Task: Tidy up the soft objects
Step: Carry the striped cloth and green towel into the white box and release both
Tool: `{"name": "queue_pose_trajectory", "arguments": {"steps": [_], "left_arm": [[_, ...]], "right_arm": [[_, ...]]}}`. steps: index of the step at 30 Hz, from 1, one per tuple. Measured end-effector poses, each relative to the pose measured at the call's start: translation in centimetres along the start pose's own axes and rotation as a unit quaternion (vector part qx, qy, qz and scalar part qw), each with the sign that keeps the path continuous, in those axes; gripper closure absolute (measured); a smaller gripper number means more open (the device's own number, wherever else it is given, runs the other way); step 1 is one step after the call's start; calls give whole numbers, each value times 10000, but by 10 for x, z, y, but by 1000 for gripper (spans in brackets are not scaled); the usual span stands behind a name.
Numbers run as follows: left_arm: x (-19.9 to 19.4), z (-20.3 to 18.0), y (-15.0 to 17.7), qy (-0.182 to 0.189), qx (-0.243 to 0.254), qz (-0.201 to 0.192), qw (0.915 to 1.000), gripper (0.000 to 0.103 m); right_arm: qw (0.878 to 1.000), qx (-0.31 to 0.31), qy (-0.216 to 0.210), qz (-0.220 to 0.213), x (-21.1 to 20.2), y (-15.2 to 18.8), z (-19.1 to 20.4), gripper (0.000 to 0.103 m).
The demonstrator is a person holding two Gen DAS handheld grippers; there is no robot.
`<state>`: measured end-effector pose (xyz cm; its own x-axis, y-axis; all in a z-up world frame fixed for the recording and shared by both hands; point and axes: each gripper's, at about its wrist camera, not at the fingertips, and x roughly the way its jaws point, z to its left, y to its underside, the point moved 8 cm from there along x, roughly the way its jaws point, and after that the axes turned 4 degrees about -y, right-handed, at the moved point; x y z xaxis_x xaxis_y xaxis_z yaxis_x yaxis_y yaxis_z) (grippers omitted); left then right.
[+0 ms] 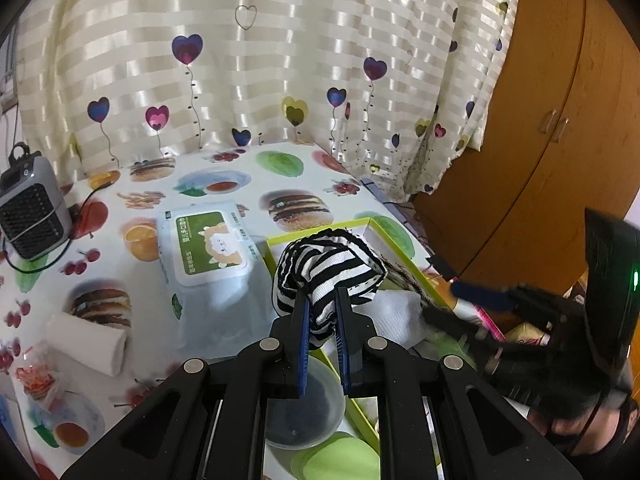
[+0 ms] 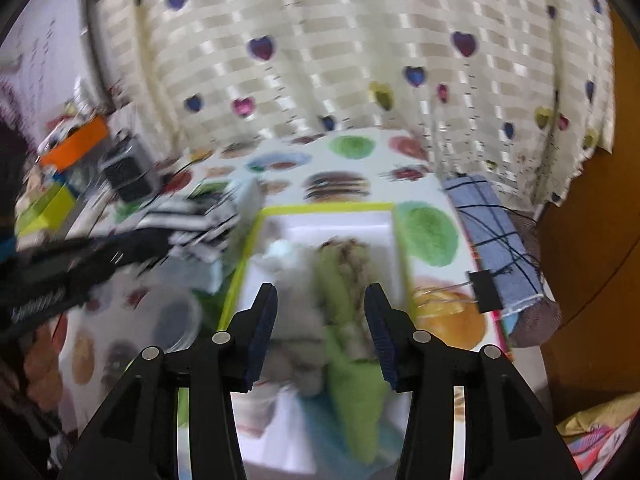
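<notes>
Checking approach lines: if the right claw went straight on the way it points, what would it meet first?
Probably the green cloth in the white box; it lies between the open right claw fingers. Blur hides depth.

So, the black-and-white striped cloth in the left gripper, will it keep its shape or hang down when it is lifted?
The black-and-white striped cloth is probably floppy: it bunches and folds over above the left gripper, whose pads pinch it. It likely weighs little, since a narrow pinch holds it up. Loose ends may sag toward the green-rimmed tray.
</notes>
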<state>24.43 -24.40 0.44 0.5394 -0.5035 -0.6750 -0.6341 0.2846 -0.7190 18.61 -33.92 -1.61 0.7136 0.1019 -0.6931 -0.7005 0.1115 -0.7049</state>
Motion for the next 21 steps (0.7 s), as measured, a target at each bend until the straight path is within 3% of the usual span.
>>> {"name": "queue_pose_trajectory", "arguments": {"steps": [3,6,15,21], "left_arm": [[1,0,0,17,10,32,10000,92],[5,-4,0,25,61,77,9999,92],[28,-30,1,249,174,317,9990,92],[50,-43,15,328,185,734,9966,90]], "right_arm": [[9994,-181,120,265,22,7,3,56],[9991,0,363,213,28,6,-15,56],[9990,220,400,-15,6,2,-27,56],[9984,277,461,-157,-12,2,-30,56]]}}
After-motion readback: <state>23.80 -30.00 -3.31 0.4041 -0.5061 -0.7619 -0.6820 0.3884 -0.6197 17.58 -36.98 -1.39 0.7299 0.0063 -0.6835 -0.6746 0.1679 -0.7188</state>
